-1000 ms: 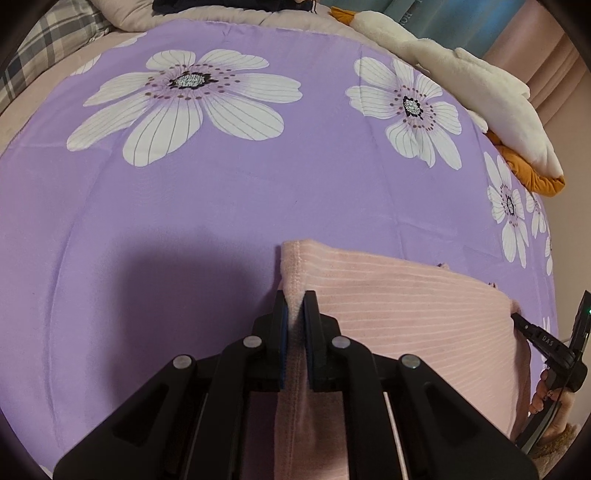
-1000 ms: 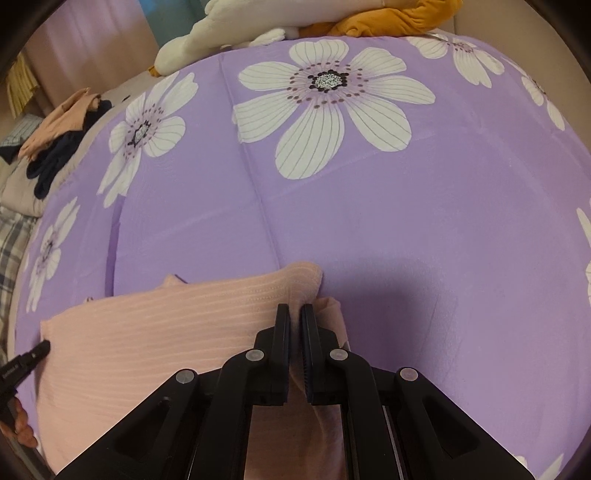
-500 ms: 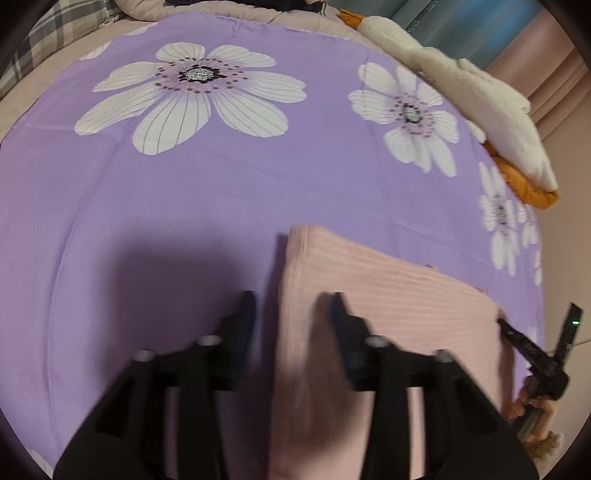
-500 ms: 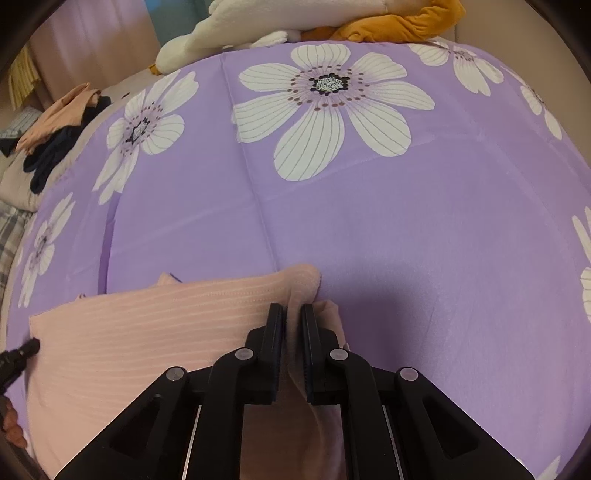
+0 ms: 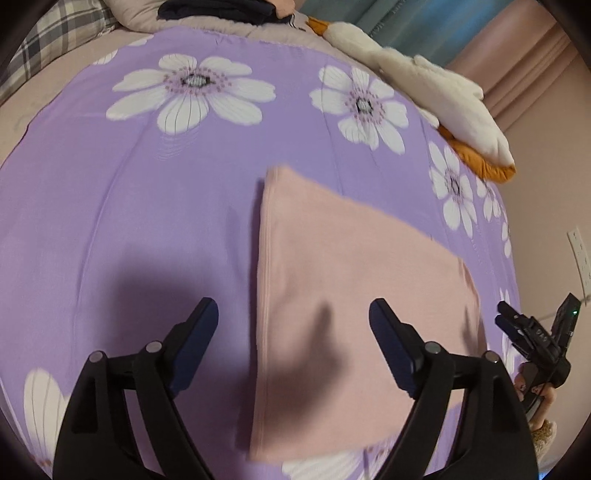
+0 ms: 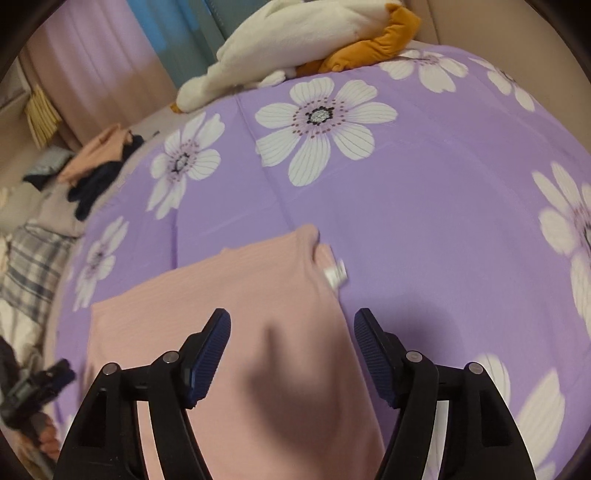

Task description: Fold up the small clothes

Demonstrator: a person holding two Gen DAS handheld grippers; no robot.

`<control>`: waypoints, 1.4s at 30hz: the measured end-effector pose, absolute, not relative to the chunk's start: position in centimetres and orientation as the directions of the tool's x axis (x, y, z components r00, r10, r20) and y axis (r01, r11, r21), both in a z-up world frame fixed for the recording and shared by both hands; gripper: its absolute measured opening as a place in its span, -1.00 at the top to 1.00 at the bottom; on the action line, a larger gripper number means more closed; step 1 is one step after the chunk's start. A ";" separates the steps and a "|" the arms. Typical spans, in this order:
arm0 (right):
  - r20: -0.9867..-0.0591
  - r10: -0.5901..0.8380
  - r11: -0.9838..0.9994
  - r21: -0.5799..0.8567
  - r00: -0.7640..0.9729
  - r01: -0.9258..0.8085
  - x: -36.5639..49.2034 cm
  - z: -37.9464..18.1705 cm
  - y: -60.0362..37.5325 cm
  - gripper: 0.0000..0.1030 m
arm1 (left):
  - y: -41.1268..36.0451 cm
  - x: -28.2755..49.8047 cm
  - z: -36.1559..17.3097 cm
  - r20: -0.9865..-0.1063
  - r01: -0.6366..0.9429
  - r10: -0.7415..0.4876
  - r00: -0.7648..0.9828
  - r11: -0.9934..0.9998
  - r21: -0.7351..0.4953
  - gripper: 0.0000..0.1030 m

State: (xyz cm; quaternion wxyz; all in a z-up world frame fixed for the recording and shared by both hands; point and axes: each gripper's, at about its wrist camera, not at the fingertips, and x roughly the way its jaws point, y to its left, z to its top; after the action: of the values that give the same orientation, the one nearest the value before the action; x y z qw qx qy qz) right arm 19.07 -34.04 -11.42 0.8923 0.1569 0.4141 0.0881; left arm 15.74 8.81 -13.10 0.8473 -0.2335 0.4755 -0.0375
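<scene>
Purple bedsheet (image 5: pixel 110 221) printed with white flowers fills most of what both wrist cameras see, spread smooth under the tools. Ahead of the left gripper (image 5: pixel 293 314), a folded pink ribbed garment (image 5: pixel 332 277) lies flat on the sheet, its straight folded edge running away from the tool between the two fingers and its body spreading off toward the right finger's side. The left gripper's jaws stand wide apart above the cloth, holding nothing, and their shadow falls on the fabric below. The right gripper (image 6: pixel 291 325) also stands spread wide with nothing between its pads; the same pink garment (image 6: pixel 221 314) lies under and beyond its left finger, with one corner reaching forward and a small white label (image 6: pixel 335 275) showing at the edge just ahead of the tool. Far beyond the right gripper, a white and orange plush toy (image 6: pixel 295 33) rests at the far rim of the sheet. Off to that gripper's far left sits a heap of peach and dark clothes (image 6: pixel 96 166) beside plaid bedding (image 6: pixel 33 266). At the right margin of the left wrist view, the other gripper shows, small and dark.
</scene>
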 end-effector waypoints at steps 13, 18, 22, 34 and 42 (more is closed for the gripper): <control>-0.742 0.321 0.884 0.458 0.589 0.096 10.2 -16.3 -36.9 -0.47 | 7.1 10.9 -16.3 -0.817 -0.169 -0.320 0.481 0.880 -0.444 -0.63; -0.713 0.401 0.849 0.525 0.575 0.057 10.5 -17.2 -36.1 -0.47 | 7.0 11.9 -16.7 -0.805 -0.171 -0.358 0.474 0.859 -0.482 -0.60; -0.634 0.521 0.767 0.641 0.572 0.013 12.5 -17.9 -35.1 -0.40 | 6.0 13.1 -16.7 -0.802 -0.140 -0.377 0.463 0.862 -0.487 -0.42; -0.604 0.483 0.767 0.641 0.634 0.026 13.3 -17.2 -34.1 0.74 | 3.5 13.1 -16.0 -0.832 -0.093 -0.306 0.462 0.917 -0.389 0.62; -0.555 0.502 0.750 0.661 0.664 -0.014 9.8 -14.0 -35.8 0.76 | 1.4 9.4 -14.1 -0.829 -0.049 -0.364 0.425 0.905 -0.422 0.72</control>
State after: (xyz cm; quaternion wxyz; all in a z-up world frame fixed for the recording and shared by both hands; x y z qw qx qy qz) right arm 9.81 -35.82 -13.98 0.8542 0.3197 0.3812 0.1511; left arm 9.37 1.37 -14.06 0.8210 -0.1956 0.5277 -0.0958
